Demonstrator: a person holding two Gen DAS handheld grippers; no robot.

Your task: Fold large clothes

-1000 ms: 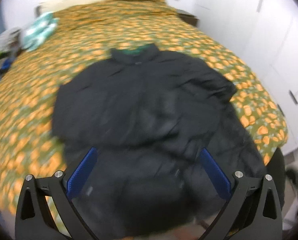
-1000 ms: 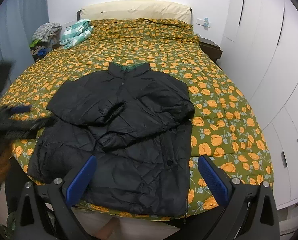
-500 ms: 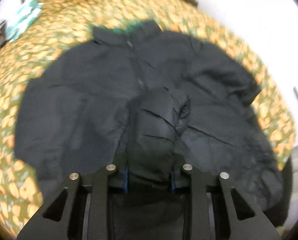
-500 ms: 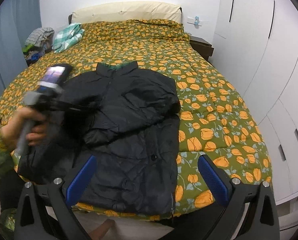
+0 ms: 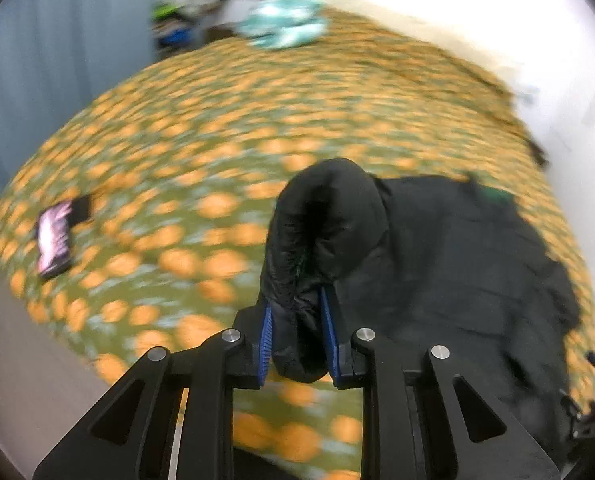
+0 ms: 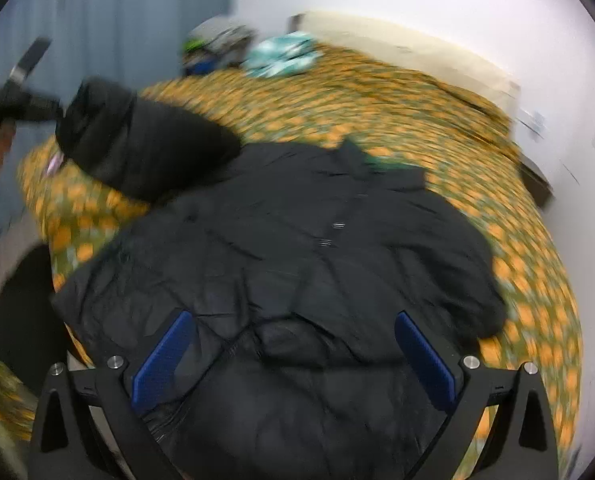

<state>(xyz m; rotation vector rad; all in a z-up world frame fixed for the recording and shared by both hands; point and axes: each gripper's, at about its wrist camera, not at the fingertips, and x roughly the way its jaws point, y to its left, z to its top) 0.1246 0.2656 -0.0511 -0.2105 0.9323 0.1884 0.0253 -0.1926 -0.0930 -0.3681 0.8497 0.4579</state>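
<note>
A black padded jacket (image 6: 317, 264) lies front up on the bed, collar toward the pillows. My left gripper (image 5: 297, 334) is shut on the cuff of its left sleeve (image 5: 325, 232) and holds it up off the bed, out to the jacket's left. In the right wrist view that sleeve (image 6: 137, 148) stretches up and left to the left gripper (image 6: 21, 100). My right gripper (image 6: 293, 356) is open and empty, hovering over the jacket's lower part. The jacket's body also shows in the left wrist view (image 5: 457, 264).
The bed has a green cover with orange flowers (image 5: 201, 128). A phone-like object (image 5: 53, 244) lies near the bed's left edge. Folded teal cloth (image 6: 281, 58) and a clothes pile (image 6: 217, 46) sit by the headboard. A blue curtain (image 6: 109, 28) hangs left; white wall right.
My left gripper, shut on the sleeve, has pulled it from over the jacket's front out to the left and lifted it. My right gripper has swung left over the jacket, still open.
</note>
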